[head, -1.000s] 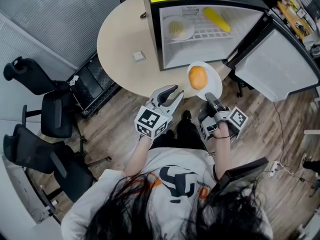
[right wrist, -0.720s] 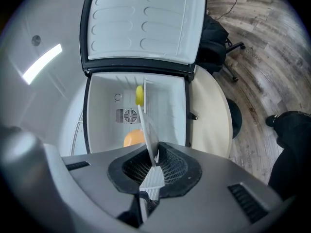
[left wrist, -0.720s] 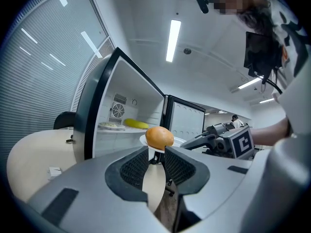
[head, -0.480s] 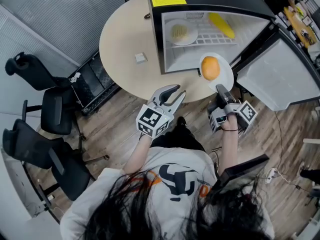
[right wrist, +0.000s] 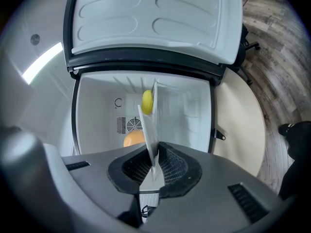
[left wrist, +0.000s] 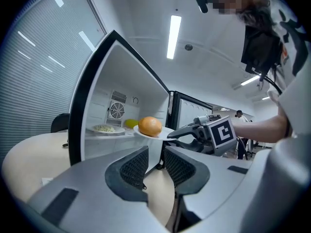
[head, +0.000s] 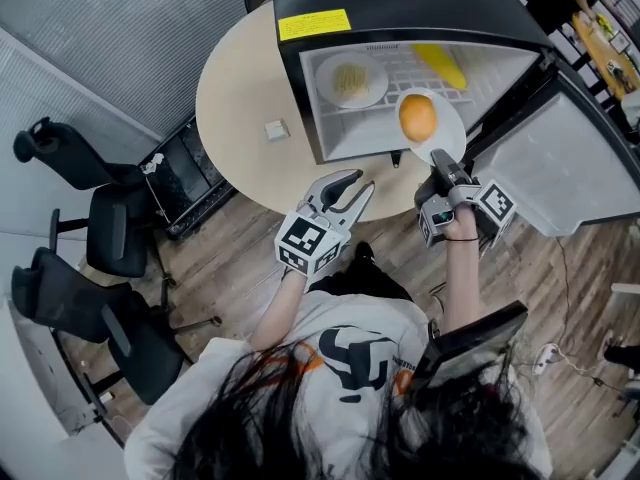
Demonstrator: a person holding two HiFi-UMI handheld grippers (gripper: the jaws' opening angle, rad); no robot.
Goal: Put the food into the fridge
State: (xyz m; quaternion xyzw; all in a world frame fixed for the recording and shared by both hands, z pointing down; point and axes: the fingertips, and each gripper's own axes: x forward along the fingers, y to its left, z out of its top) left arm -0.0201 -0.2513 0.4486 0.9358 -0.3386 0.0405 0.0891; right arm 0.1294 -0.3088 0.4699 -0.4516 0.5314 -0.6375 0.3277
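Note:
A white plate (head: 449, 131) carrying an orange (head: 418, 117) hangs at the mouth of the open fridge (head: 297, 93), over its right half. My right gripper (head: 438, 157) is shut on the plate's near rim; in the right gripper view the plate (right wrist: 150, 130) runs edge-on between the pads, with the orange (right wrist: 133, 139) to its left. Inside the fridge lie a plate of pale food (head: 350, 77) and a yellow item (head: 440, 64). My left gripper (head: 358, 181) hovers open and empty in front of the table edge, below the fridge; the orange (left wrist: 149, 126) shows beyond its jaws.
The fridge stands on a round beige table (head: 235, 93), its door (head: 560, 143) swung open to the right. A small white object (head: 273, 128) lies on the table left of the fridge. Black office chairs (head: 95, 228) stand on the wooden floor at left.
My right gripper has carried the plate with the orange up and forward, from in front of the table edge to the fridge opening. The left gripper has hardly moved.

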